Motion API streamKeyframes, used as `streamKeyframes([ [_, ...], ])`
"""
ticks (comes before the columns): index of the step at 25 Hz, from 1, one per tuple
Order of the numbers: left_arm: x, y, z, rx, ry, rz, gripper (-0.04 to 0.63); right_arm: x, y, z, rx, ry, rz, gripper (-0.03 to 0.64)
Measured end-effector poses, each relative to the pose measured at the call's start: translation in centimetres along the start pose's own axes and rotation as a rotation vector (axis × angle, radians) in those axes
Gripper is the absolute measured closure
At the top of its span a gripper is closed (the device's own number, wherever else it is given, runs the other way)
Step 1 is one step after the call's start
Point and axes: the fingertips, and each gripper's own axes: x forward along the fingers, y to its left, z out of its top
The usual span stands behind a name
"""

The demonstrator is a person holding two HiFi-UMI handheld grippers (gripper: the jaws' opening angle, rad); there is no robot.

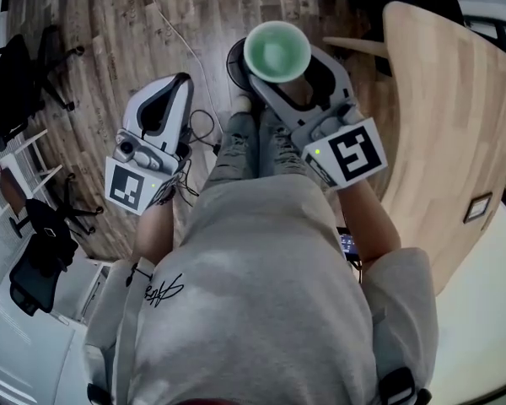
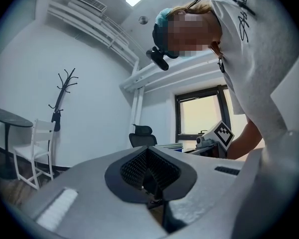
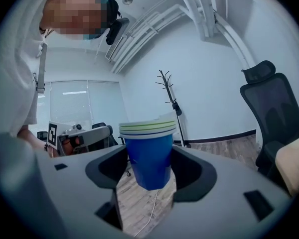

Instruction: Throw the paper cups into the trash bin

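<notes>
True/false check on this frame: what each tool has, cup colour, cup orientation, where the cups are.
1. The right tool grips a stack of paper cups. True.
2. The left tool holds a cup. False: its jaws are together with nothing between them.
3. The outside of the stack is red. False: it is blue, with several rims nested at the top.
4. The stack is held mouth up. True: the head view looks into its open top.
5. The stack rests on the wooden table. False: it is held in the air over the floor, beside the table.
</notes>
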Motion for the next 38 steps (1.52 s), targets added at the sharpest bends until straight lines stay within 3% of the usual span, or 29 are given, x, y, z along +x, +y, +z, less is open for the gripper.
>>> streamKeyframes([
  [10, -0.5, 1.7, -4.0, -0.03, 0.021, 0.012, 0.592, 2.2, -0.2, -4.1, 0.006, 0.064, 0.025, 0.347],
  [14, -1.3, 2.2, -4.5, -0.047, 0.026, 0.019, 0.592, 2.2, 0.6, -5.4, 0.038, 0.135, 0.022, 0.347],
  [25, -2.2, 3.0, -6.0, -0.077, 0.029, 0.026, 0.592, 3.6, 1.1, -7.8, 0.028, 0.155, 0.019, 0.346],
  [38, -3.0, 2.8, -10.4, -0.137, 0.065, 0.023, 0.592, 5.8, 1.8, -14.9, 0.101, 0.251, 0.047, 0.347],
])
